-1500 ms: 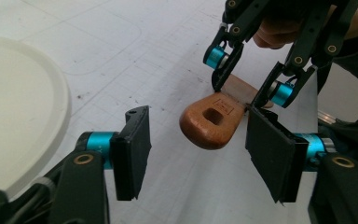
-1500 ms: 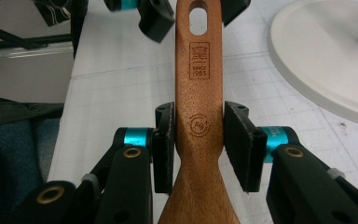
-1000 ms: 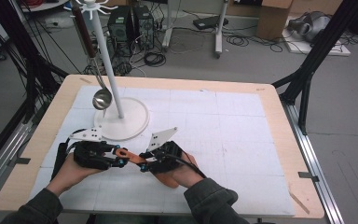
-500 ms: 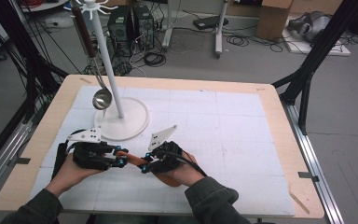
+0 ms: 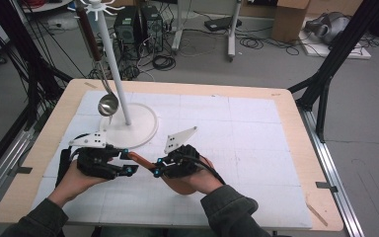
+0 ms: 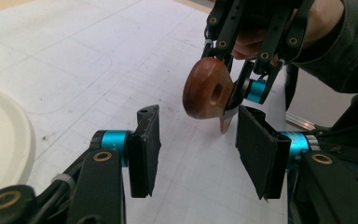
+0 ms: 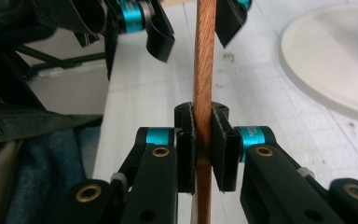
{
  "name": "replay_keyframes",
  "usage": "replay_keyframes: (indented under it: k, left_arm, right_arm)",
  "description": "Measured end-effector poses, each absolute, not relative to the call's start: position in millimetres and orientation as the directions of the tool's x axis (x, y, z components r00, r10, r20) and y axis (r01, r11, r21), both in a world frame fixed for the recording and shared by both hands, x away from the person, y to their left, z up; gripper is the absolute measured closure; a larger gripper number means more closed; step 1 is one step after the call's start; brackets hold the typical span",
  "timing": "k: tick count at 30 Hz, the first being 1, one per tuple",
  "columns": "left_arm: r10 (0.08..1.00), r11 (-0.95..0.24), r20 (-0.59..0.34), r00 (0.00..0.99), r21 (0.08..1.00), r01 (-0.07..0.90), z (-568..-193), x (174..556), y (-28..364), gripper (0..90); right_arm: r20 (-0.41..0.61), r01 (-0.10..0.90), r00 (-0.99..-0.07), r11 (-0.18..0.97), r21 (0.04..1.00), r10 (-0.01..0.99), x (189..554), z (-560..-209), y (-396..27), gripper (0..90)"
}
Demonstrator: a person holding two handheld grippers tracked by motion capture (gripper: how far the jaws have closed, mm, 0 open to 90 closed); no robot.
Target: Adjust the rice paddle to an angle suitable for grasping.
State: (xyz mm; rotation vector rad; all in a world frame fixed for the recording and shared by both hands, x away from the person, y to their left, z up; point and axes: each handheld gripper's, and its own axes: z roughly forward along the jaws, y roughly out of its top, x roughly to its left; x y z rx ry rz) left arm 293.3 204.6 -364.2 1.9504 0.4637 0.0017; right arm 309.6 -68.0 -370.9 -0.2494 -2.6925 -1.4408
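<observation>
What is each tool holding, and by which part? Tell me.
The right tool clamps a wooden handle partway along its shaft. The left tool holds nothing; its jaws have just been opening.

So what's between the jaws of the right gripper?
The right gripper is shut on a wooden handle, pads pressed to both its sides. The handle's lower end is covered by the jaws, so what it belongs to can't be told.

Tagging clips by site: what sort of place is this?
Probably a robotics lab's data-collection bench: a wooden table framed by black tripod legs, computer towers and loose cables on the floor, cardboard box behind.
</observation>
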Motion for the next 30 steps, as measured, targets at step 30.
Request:
replay_keyframes:
  k: [30]
  left_arm:
    - [0.255, -0.297, -0.186, 0.949, 0.919, 0.259, -341.0, 292.1, 197.6, 76.5]
  right_arm:
    - [0.127, 0.162, -0.987, 0.591, 0.790, 0.100, 306.2, -374.9, -84.8, 77.0]
